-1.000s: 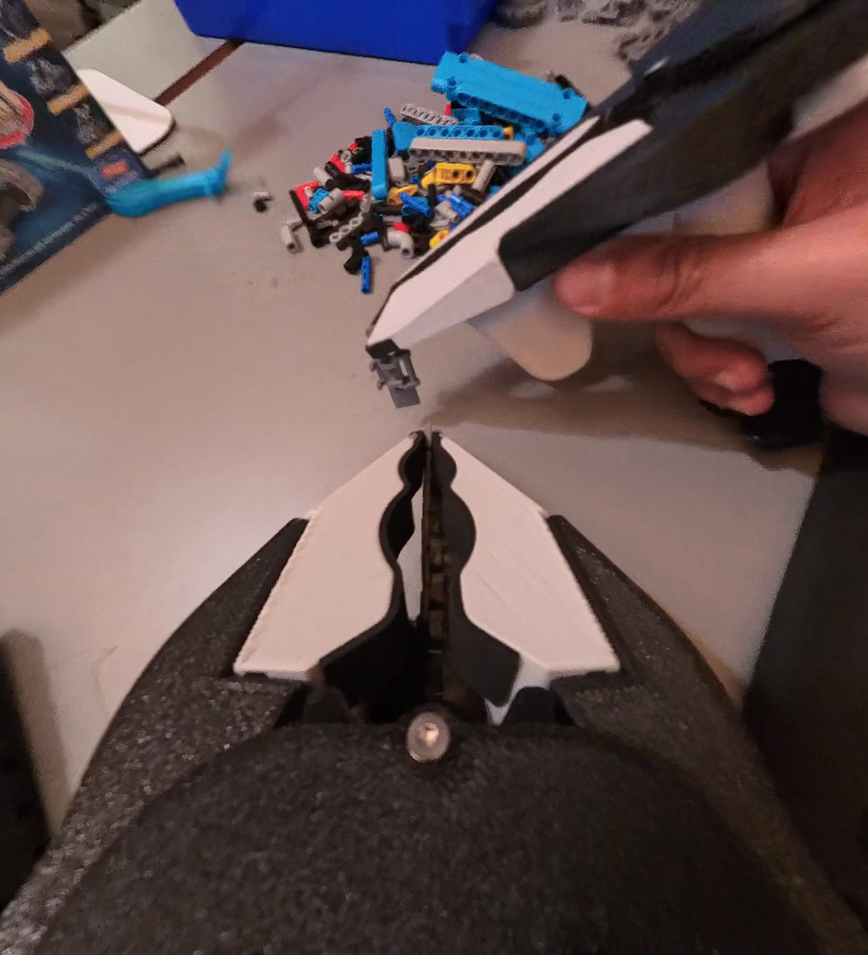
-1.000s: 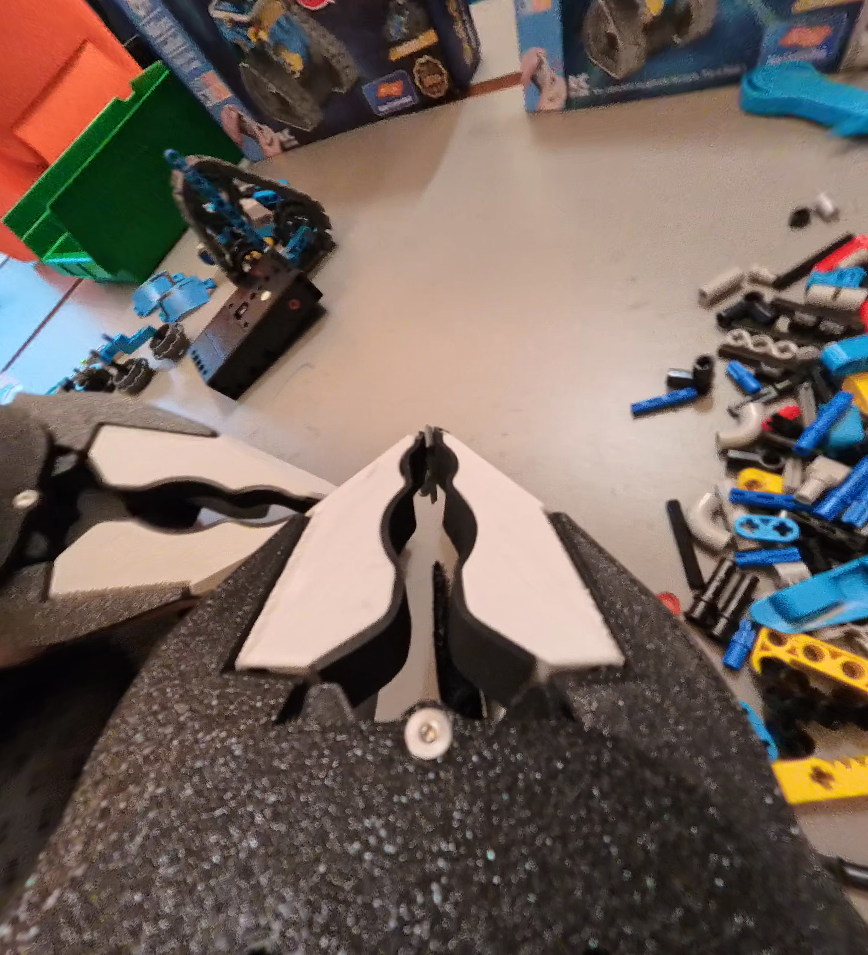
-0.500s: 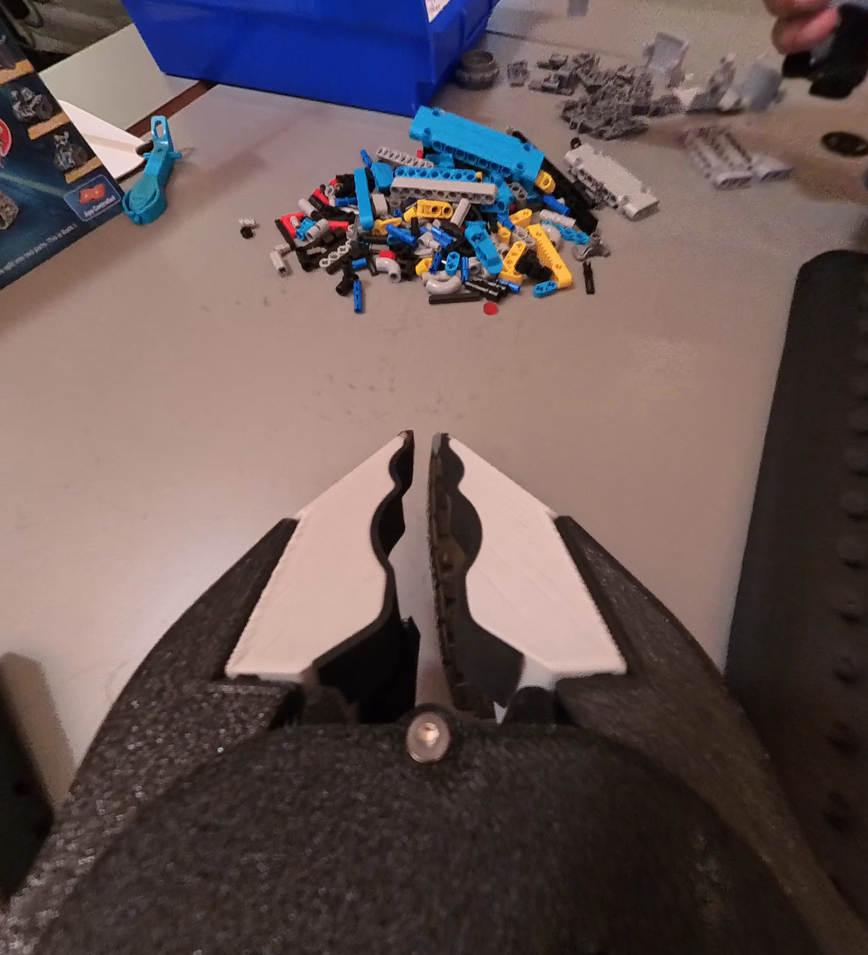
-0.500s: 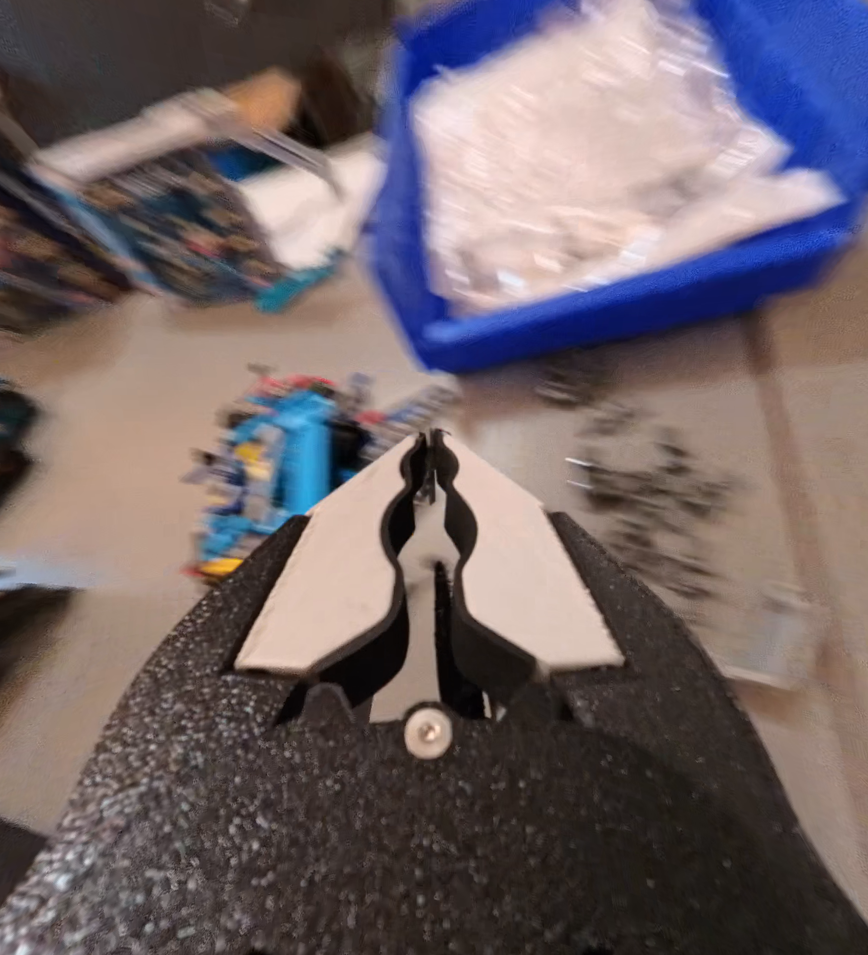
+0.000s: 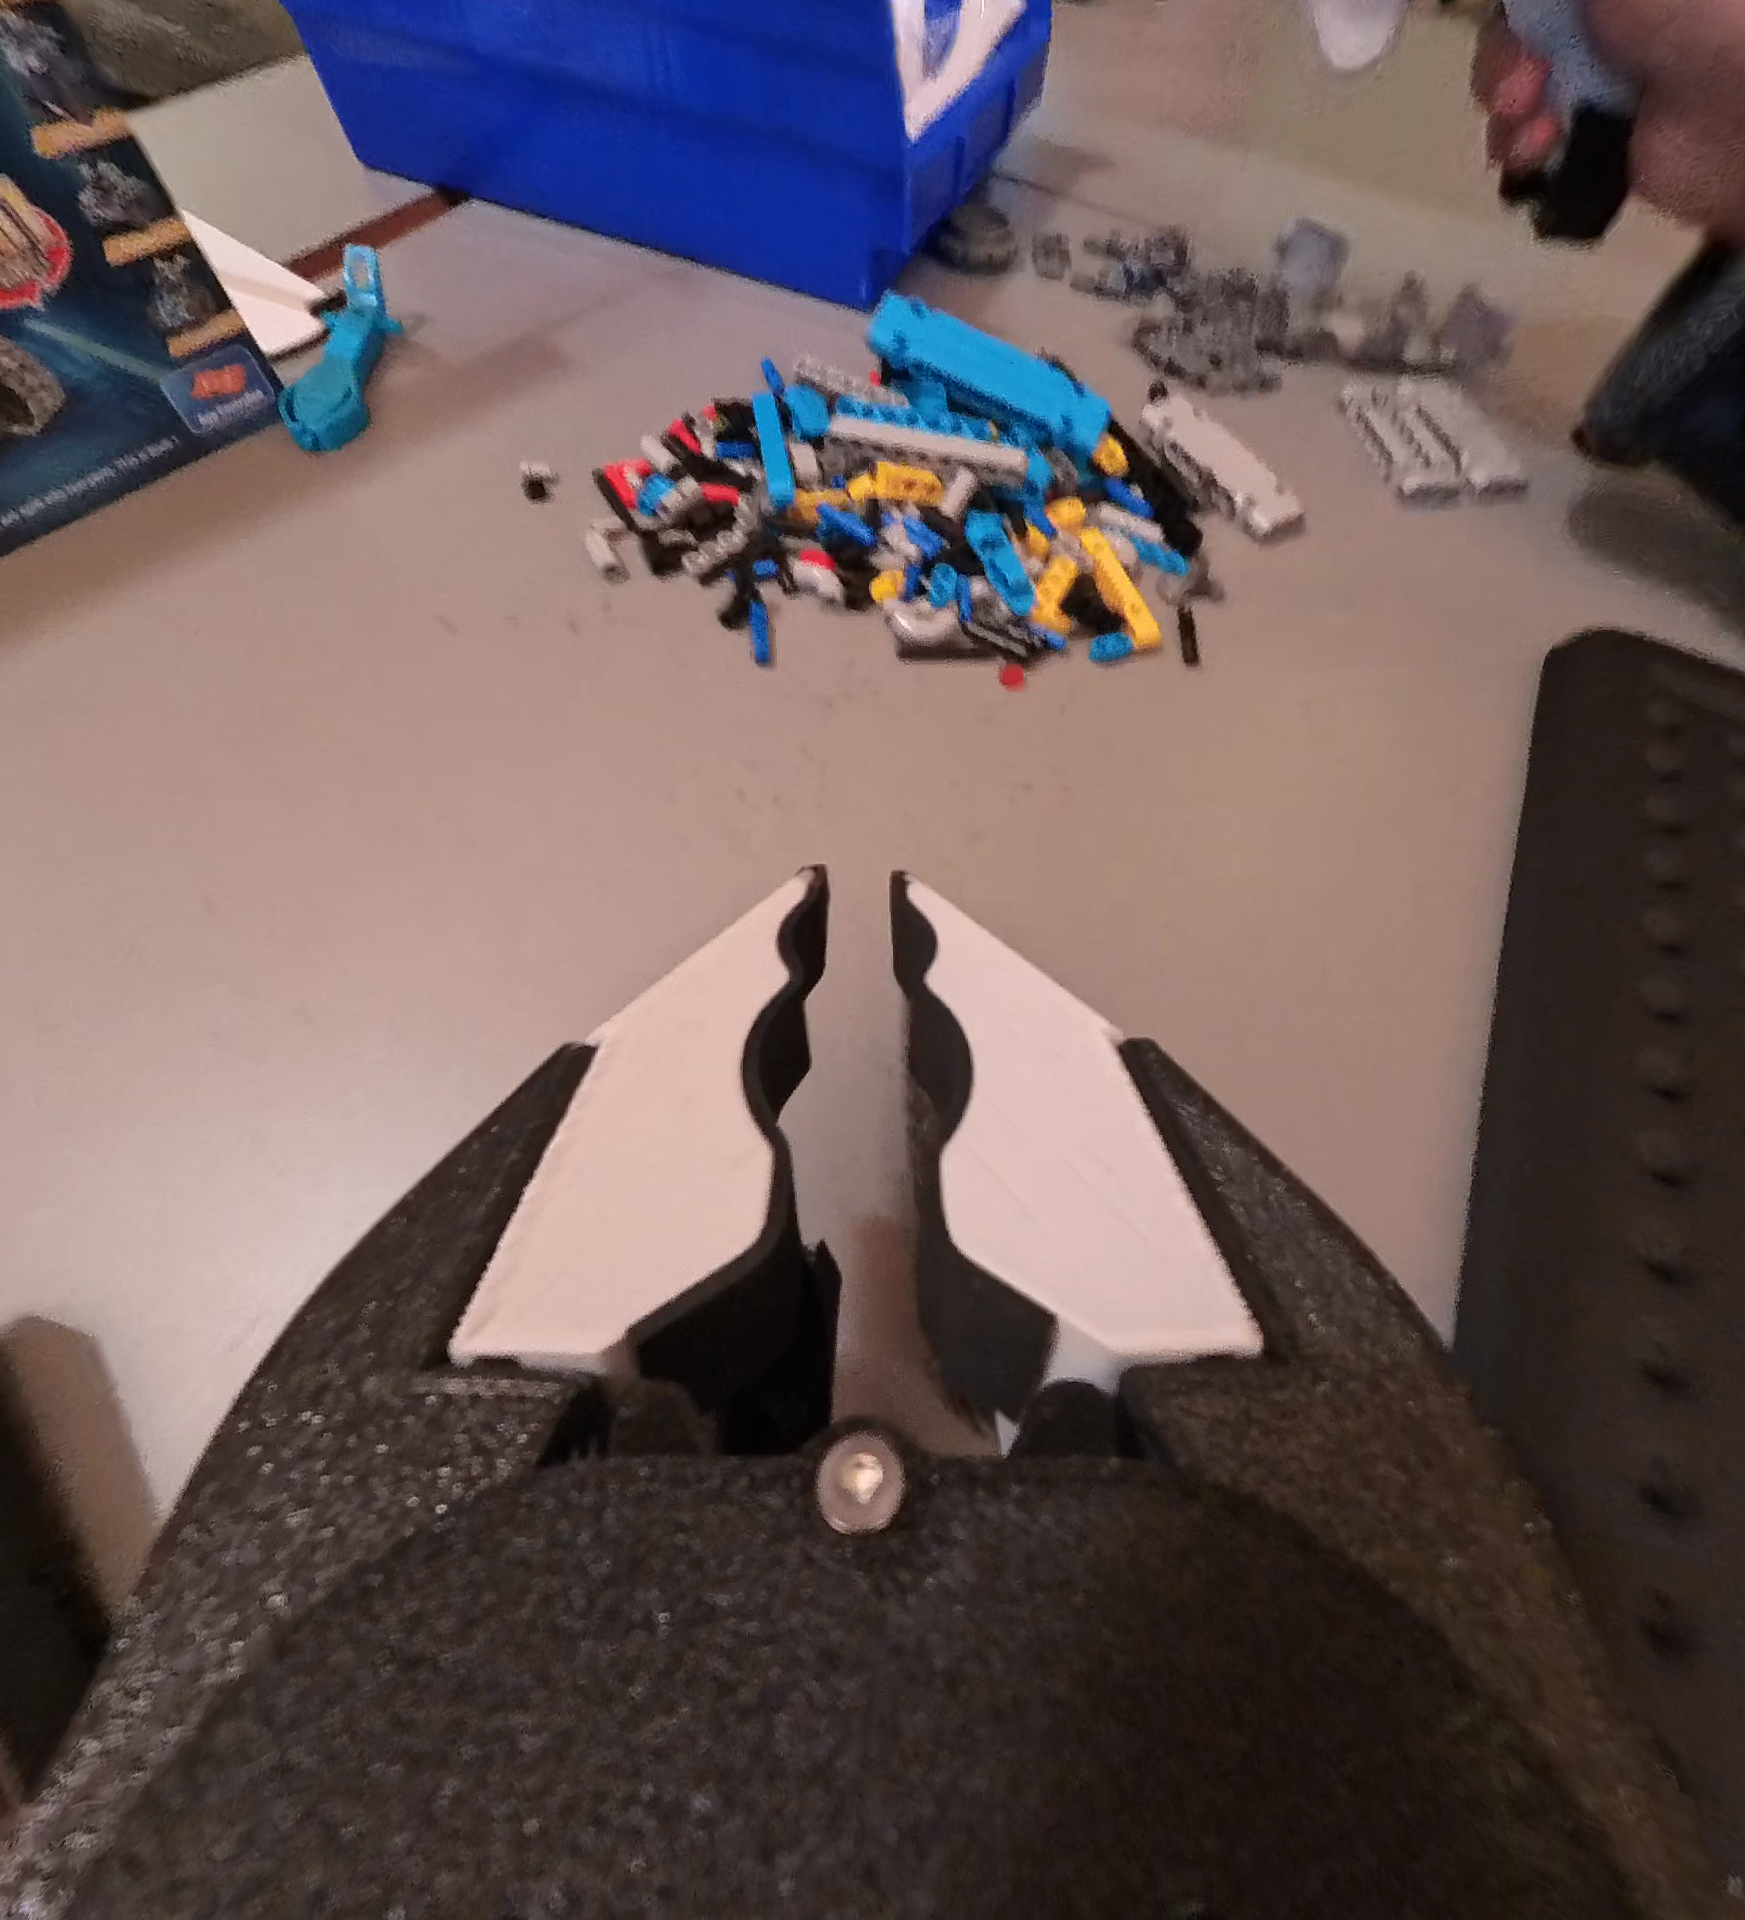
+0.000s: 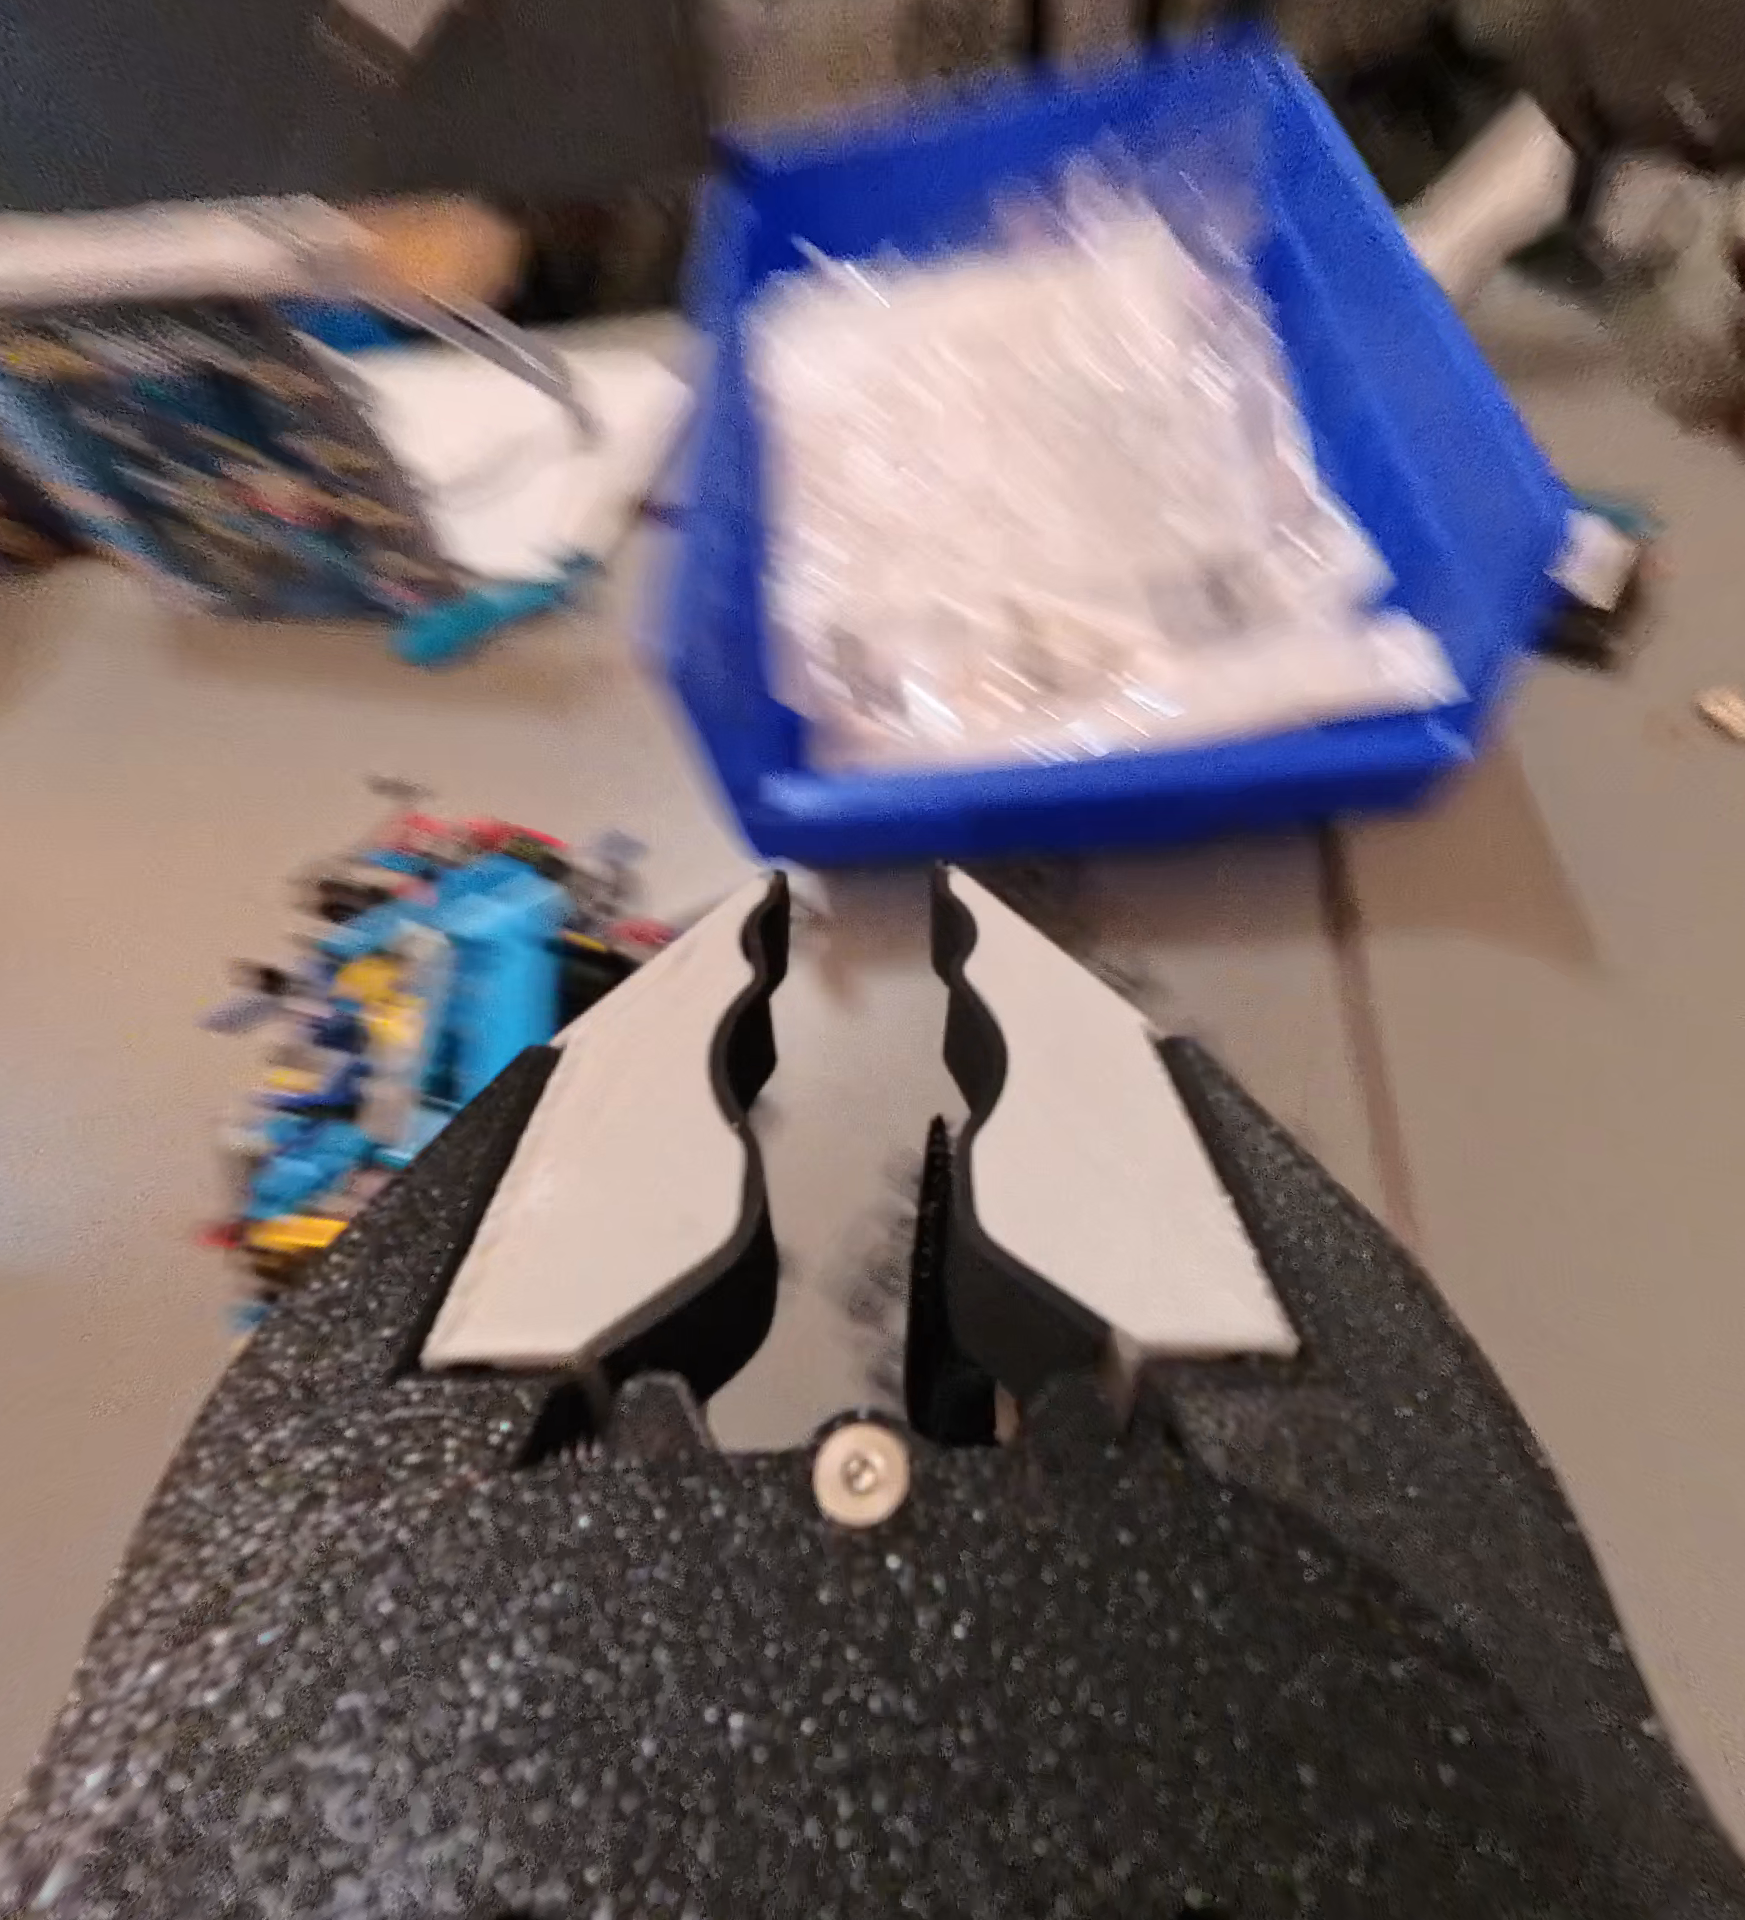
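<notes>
Left hand-held gripper slightly parted, empty, above bare bench; right hand-held gripper wider apart, empty (blurred), near blue bin.

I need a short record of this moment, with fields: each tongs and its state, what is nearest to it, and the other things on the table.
left tongs: slightly open, empty, over bare grey table
nearest to left tongs: pile of coloured building pieces, ahead, not touched
right tongs: open, empty; view blurred
nearest to right tongs: blue bin ahead, holding clear plastic bags
grey pieces: right of the pile
printed box: far left
light blue tool: beside the box
hand: top right
</notes>
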Demonstrator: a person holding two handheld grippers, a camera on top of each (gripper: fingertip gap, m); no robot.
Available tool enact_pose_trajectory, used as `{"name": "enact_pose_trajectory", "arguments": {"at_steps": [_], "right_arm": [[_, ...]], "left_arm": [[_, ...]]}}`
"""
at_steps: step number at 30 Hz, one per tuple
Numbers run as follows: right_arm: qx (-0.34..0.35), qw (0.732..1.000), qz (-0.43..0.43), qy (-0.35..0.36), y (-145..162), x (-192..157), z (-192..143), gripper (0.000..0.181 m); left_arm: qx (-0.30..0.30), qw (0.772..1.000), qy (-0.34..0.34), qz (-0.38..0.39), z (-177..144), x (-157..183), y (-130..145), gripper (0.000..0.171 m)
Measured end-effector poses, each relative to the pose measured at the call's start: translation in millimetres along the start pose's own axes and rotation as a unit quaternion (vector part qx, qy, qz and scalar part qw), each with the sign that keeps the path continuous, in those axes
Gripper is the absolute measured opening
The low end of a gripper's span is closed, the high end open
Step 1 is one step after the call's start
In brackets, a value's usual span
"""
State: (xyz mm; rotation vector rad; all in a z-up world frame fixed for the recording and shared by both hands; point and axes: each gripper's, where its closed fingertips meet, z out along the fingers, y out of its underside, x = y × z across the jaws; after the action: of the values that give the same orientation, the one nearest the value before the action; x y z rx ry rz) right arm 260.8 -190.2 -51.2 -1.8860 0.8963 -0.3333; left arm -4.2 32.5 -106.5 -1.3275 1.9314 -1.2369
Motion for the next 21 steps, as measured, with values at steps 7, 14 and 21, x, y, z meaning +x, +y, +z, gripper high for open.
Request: {"name": "enact_pose_trajectory", "arguments": {"at_steps": [7,14,21], "right_arm": [[-0.006,0.990,-0.093,-0.107,-37.8,-151.4,89.1,0.041],[-0.098,0.990,-0.056,-0.083,-51.4,-130.2,169.0,0.045],[-0.083,0.992,0.073,-0.065,-49.2,-122.2,232.5,0.043]], "left_arm": [[-0.042,0.998,-0.051,0.005,95.2,-100.9,-68.8,0.027],[-0.111,0.989,-0.093,-0.037,208.2,-174.7,-72.1,0.042],[-0.111,0.990,-0.081,-0.045,213.3,-181.5,-78.8,0.022]]}}
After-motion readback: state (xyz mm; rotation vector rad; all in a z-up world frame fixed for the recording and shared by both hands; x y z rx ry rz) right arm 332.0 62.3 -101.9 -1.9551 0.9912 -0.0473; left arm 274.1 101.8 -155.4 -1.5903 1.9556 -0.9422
